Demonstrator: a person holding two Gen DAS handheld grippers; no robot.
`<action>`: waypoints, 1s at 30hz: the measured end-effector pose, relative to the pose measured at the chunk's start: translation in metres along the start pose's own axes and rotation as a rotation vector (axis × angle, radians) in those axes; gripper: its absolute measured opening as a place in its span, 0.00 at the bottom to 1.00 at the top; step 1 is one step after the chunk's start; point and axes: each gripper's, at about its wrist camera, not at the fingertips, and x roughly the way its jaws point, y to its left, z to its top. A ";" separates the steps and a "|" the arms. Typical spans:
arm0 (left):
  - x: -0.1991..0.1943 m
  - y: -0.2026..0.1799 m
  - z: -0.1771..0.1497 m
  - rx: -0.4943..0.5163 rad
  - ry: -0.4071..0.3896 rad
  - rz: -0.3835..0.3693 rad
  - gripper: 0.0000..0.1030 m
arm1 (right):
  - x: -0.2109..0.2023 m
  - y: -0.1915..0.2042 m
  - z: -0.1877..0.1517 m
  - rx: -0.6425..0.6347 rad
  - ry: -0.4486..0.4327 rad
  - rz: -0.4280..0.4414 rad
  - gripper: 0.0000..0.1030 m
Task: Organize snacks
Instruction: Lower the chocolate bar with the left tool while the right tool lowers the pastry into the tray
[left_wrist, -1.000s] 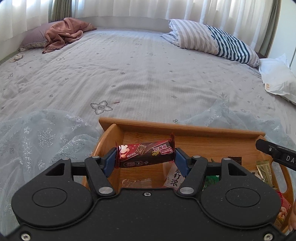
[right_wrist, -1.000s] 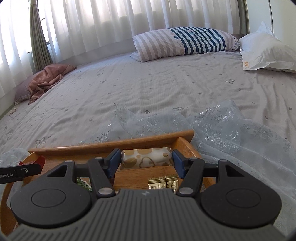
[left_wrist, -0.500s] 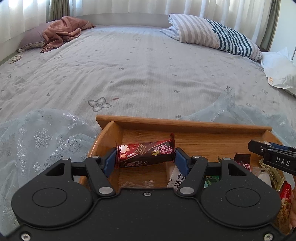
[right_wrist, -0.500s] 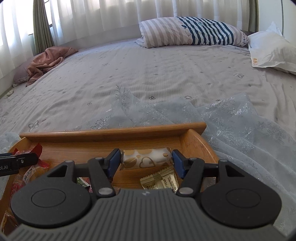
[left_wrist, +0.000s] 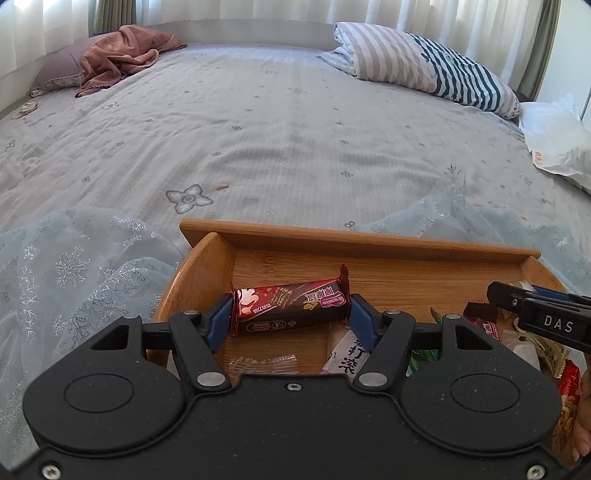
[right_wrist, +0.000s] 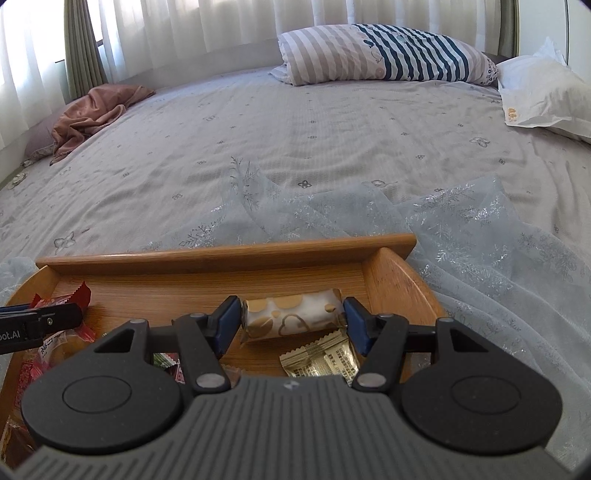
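The left claw (left_wrist: 290, 317) holds a dark red chocolate bar (left_wrist: 290, 306) end to end between its blue pads, the wrapper lying crosswise and slightly tilted, above the left end of a wooden tray (left_wrist: 354, 243). Just below that claw, on the tray floor, lie a clear crinkled wrapper (left_wrist: 263, 363) and a white packet with black characters (left_wrist: 349, 356). The right claw (right_wrist: 291, 321) grips a cream roll-shaped snack printed with tan hearts (right_wrist: 291, 317), likewise by its two ends, over the tray's right end. Beneath and slightly right of it lies a gold foil sachet (right_wrist: 319, 358). To its left, a heap of red-wrapped snacks (right_wrist: 55, 343) fills the tray (individual packets are hard to separate). The tray sits on a pale blue sheer cloth (right_wrist: 480, 258) spread on the bed (right_wrist: 295, 129).
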 end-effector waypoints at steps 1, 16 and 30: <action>0.000 -0.001 0.000 0.002 0.000 0.002 0.62 | 0.000 0.000 0.000 0.000 0.000 0.000 0.61; 0.001 -0.004 -0.001 0.013 0.002 0.008 0.65 | 0.000 0.001 -0.002 0.006 -0.007 0.005 0.64; -0.001 -0.006 -0.001 0.020 0.009 -0.021 0.83 | -0.006 0.000 -0.001 0.012 -0.033 0.015 0.77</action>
